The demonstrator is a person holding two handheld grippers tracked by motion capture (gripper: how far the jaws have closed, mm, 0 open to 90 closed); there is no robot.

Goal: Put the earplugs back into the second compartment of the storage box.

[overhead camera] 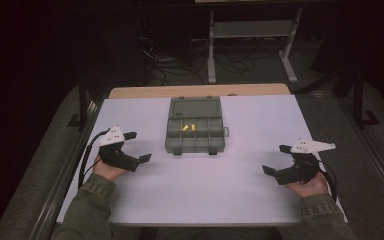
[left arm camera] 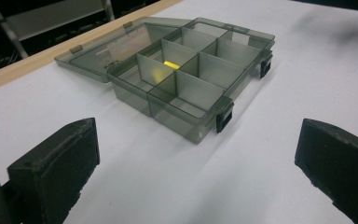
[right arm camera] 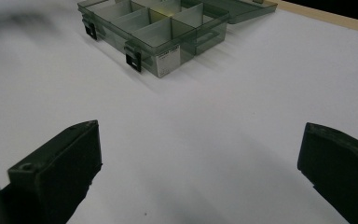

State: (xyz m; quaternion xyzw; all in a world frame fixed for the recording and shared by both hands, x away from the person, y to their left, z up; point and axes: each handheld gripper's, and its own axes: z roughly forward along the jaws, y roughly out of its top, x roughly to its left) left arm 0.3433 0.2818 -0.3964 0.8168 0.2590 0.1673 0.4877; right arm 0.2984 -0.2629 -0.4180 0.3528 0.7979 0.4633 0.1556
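**Open box mid-counter, both grippers released and apart from it**

Box [overhead camera: 195, 131] at the counter's [overhead camera: 230, 190] middle, toward the far edge, lid [overhead camera: 195, 107] folded back flat, latches facing the person. Two yellow pieces [overhead camera: 188, 128] in a middle compartment. Left gripper [overhead camera: 140, 147] and right gripper [overhead camera: 272, 160] both spread wide, grasping nothing, resting near the front corners. Box ahead and inward of each, long axis running away from the person. Left gripper probably slightly nearer; a reach forward and inward looks needed either way.

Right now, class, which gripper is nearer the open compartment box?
Left. The left gripper sits just beside the compartment box; the right gripper rests farther off, toward the table's right edge.
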